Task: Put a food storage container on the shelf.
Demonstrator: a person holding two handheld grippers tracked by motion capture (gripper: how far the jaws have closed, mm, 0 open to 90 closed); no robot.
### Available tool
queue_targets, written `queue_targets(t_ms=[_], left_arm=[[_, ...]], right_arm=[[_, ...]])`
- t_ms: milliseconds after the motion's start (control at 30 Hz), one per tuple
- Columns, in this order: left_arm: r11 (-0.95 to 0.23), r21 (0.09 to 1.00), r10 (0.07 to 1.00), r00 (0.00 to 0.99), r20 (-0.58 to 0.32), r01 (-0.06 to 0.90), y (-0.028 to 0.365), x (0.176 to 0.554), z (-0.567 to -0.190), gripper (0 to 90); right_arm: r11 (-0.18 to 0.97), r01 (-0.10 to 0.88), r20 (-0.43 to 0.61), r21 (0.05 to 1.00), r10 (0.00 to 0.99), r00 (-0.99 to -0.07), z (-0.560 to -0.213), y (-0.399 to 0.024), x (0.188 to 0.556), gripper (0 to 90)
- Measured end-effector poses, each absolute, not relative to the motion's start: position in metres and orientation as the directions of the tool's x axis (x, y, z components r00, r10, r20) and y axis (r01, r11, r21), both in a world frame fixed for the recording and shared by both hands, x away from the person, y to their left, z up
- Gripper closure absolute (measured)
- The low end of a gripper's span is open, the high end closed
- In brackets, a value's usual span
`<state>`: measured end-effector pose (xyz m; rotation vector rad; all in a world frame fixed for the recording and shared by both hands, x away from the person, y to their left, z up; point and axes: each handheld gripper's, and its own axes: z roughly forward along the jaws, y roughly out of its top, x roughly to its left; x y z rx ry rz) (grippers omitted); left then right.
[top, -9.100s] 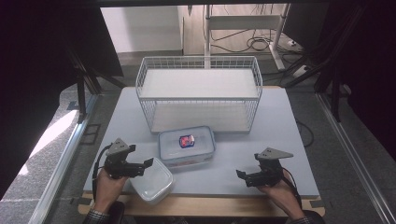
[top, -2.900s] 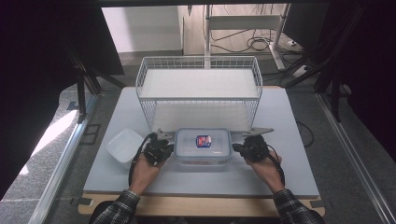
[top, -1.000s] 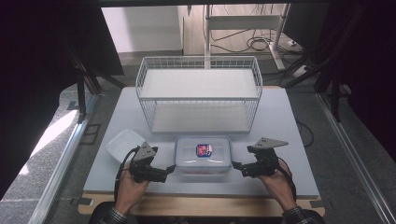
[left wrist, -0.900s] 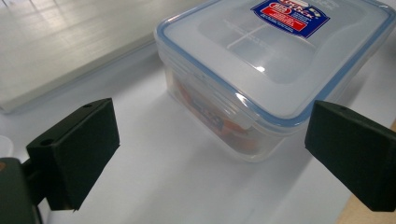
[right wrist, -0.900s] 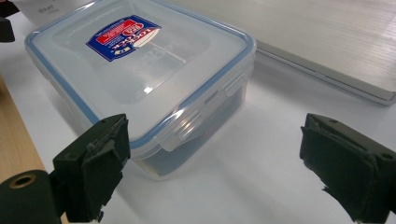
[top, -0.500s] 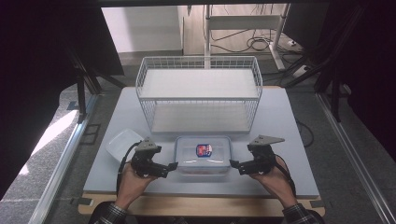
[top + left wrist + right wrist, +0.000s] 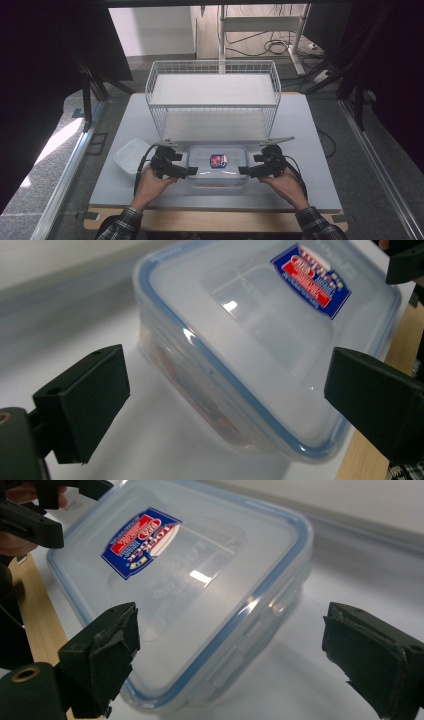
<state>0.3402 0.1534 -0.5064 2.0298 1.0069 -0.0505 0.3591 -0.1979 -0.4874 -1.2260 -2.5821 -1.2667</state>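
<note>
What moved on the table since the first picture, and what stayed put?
The lidded box slid from the table's middle toward the near edge, and the small open tub moved from the front left to farther back. The left gripper and right gripper came in to the box's two short ends, jaws open, gripping nothing; the right jaws have just been closing a little. The wire rack stayed put.

L hand-held gripper (image 7: 189,171) & R hand-held gripper (image 7: 243,171) jaws apart, tips facing inward.

Clear lidded container (image 7: 218,166), blue seal, flat on table, maybe filled.
</note>
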Motion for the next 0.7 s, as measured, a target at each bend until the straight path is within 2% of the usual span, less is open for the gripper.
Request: queue_targets(t_ms=[67,100,167,267,400,467,567,667,700], left_arm=[[-0.312,0.662,0.621,0.674,-0.400,0.681,0.151,0.341,-0.508,3.0],[-0.314,0.649,0.596,0.676,-0.433,0.693,0.148,0.343,-0.511,2.9],[-0.325,0.631,0.574,0.677,-0.461,0.705,0.145,0.345,-0.514,2.6],[-0.316,0.617,0.570,0.664,-0.484,0.721,0.145,0.347,-0.516,0.0],[-0.322,0.612,0.583,0.661,-0.473,0.722,0.145,0.344,-0.512,2.8],[-0.356,0.622,0.602,0.680,-0.419,0.698,0.143,0.336,-0.504,5.6],[-0.359,0.645,0.610,0.693,-0.385,0.674,0.147,0.328,-0.498,14.2],[-0.340,0.660,0.608,0.692,-0.389,0.670,0.151,0.322,-0.497,19.9],[-0.322,0.665,0.607,0.686,-0.402,0.674,0.154,0.320,-0.496,24.4]], right_arm=[[0.365,0.666,0.350,0.650,0.635,-0.689,-0.490,-0.196,0.361,8.5],[0.359,0.693,0.404,0.625,0.611,-0.681,-0.493,-0.195,0.364,8.9],[0.359,0.710,0.441,0.605,0.592,-0.675,-0.496,-0.193,0.366,9.9],[0.356,0.733,0.481,0.579,0.577,-0.660,-0.499,-0.191,0.368,9.8],[0.333,0.757,0.510,0.563,0.581,-0.635,-0.498,-0.194,0.370,15.2],[0.317,0.772,0.527,0.551,0.585,-0.616,-0.496,-0.197,0.367,21.1],[0.305,0.770,0.517,0.561,0.597,-0.613,-0.490,-0.201,0.362,29.4],[0.292,0.769,0.516,0.569,0.601,-0.610,-0.486,-0.203,0.356,34.3],[0.285,0.769,0.517,0.573,0.602,-0.608,-0.485,-0.204,0.355,36.2]])
